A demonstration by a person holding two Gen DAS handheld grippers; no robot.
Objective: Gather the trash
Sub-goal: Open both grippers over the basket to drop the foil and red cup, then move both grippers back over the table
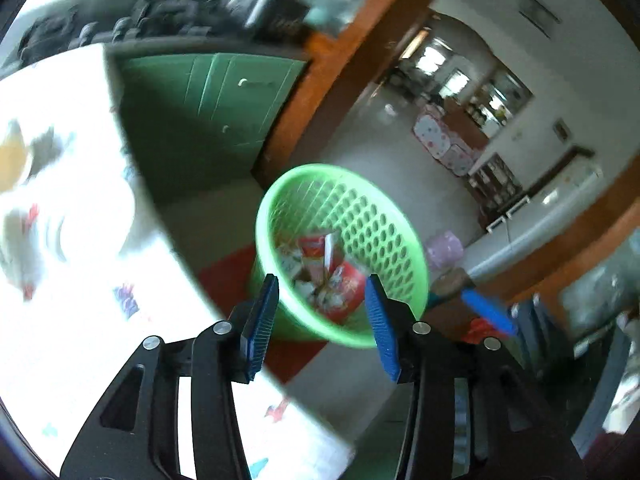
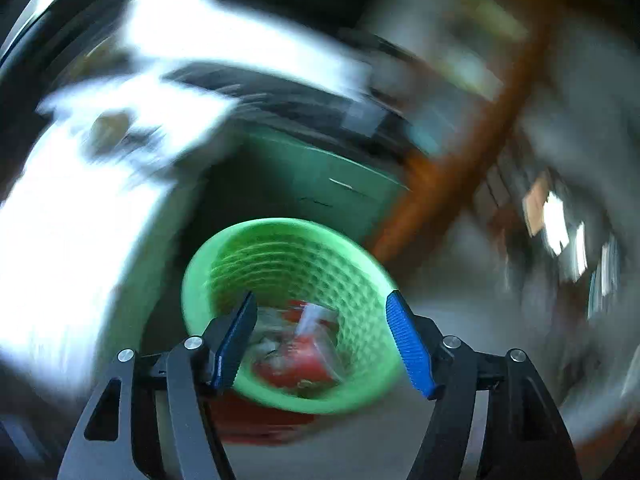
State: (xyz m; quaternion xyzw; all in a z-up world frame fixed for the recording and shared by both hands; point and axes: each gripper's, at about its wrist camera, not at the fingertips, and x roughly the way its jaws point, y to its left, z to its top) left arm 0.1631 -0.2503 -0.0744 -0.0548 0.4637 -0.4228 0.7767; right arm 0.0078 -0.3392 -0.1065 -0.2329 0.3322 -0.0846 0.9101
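Note:
A green lattice waste basket (image 1: 376, 220) stands on the floor beside the table, with red and white wrappers (image 1: 320, 256) lying in its bottom. My left gripper (image 1: 322, 280) hangs above and in front of the basket; it is open, with nothing between its blue pads. In the badly blurred right wrist view, the same basket (image 2: 288, 256) lies just beyond my right gripper (image 2: 323, 296), and the wrappers (image 2: 304, 344) show inside it. That gripper is open too, and its wide gap is empty.
A table with a white patterned cloth (image 1: 80, 320) fills the left side. Behind the basket are a green cabinet (image 1: 208, 100) and a brown door frame (image 1: 320, 80). A red mat (image 1: 228, 268) lies under the basket. To its right is a blurred blue object (image 1: 486, 312).

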